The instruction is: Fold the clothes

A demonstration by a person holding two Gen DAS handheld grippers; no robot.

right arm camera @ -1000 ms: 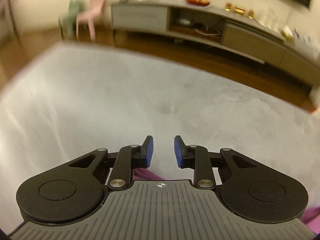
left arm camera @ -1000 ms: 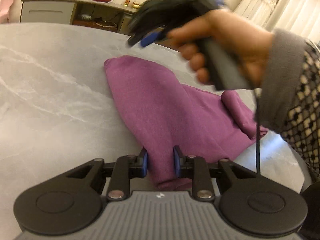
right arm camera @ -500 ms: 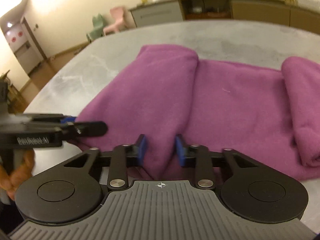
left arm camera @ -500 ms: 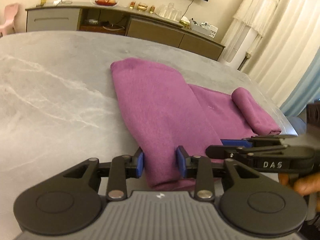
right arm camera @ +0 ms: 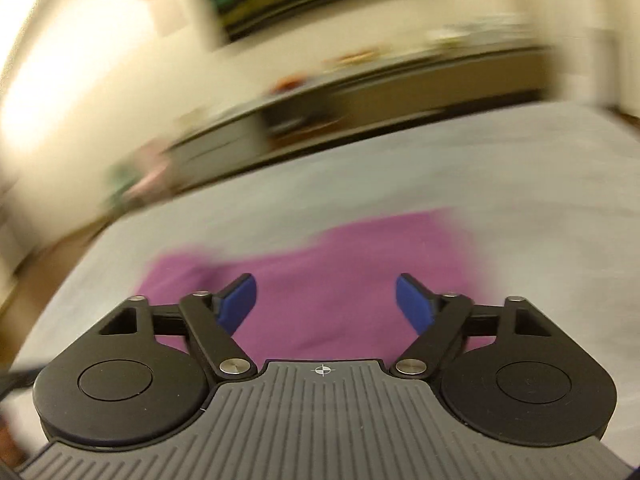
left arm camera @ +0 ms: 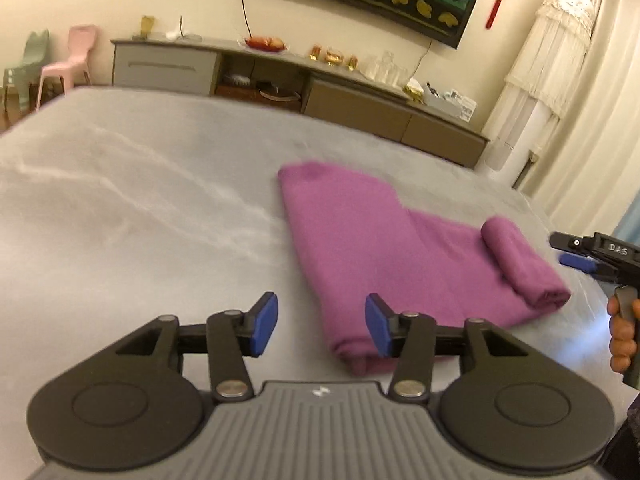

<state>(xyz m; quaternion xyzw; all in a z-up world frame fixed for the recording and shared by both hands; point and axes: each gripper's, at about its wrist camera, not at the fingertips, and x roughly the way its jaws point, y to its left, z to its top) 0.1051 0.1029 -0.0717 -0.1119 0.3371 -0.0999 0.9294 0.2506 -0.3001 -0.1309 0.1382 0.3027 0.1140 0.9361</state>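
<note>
Garment: a folded purple knitted garment point(left arm camera: 360, 240) lies flat on the grey marble-patterned desk point(left arm camera: 120, 208), with a rolled part point(left arm camera: 520, 268) along its right side in the left wrist view.

Left hand-held gripper point(left arm camera: 320, 326): its jaws have just been opening and now stand about half apart, the blue pads point(left arm camera: 264, 324) clear of the cloth; nothing is held.

Garment against left hand-held gripper: the near corner of the purple fold sits just ahead of the right-hand pad and partly behind it, a little right of the gap between the jaws (the left-hand pad has only bare desk in front of it). The rest of the garment stretches away up and to the right.

Right hand-held gripper point(right arm camera: 326, 300): its jaws have just been opening and stand wide apart, with nothing between the pads; it grips nothing. In the left wrist view it shows at the right edge point(left arm camera: 576, 256), with a person's fingers point(left arm camera: 622, 332) round its handle.

Garment against right hand-held gripper: in the right wrist view (heavily blurred) the purple cloth point(right arm camera: 320, 280) spreads below and beyond the open jaws, filling the gap between them. From the left wrist view this hand-held gripper sits just beside the rolled part, off the garment's right edge, and apart from it.

Background: a long low grey cabinet point(left arm camera: 280, 76) stands against the far wall beyond the desk.
</note>
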